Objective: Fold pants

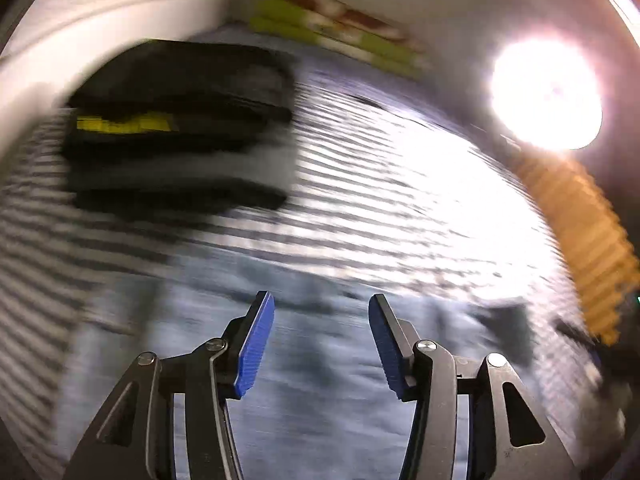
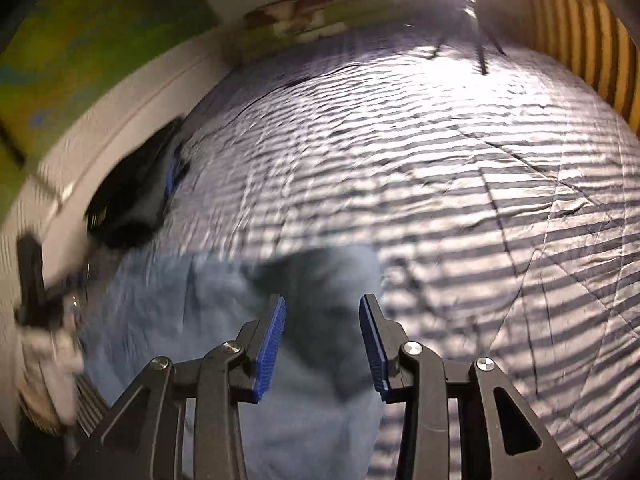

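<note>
A striped bedcover [image 2: 460,184] fills both views, lit by a bright lamp [image 1: 546,94]. On it lie the light blue pants [image 2: 224,320], spread flat and creased, blurred in the left wrist view. A stack of dark folded clothes [image 1: 180,128] sits farther back on the cover. The left gripper [image 1: 322,340] hangs above the pants with its jaws apart and nothing between them. The right gripper [image 2: 322,344] is likewise parted and empty over the pants' edge; contact with the cloth seems unlikely.
</note>
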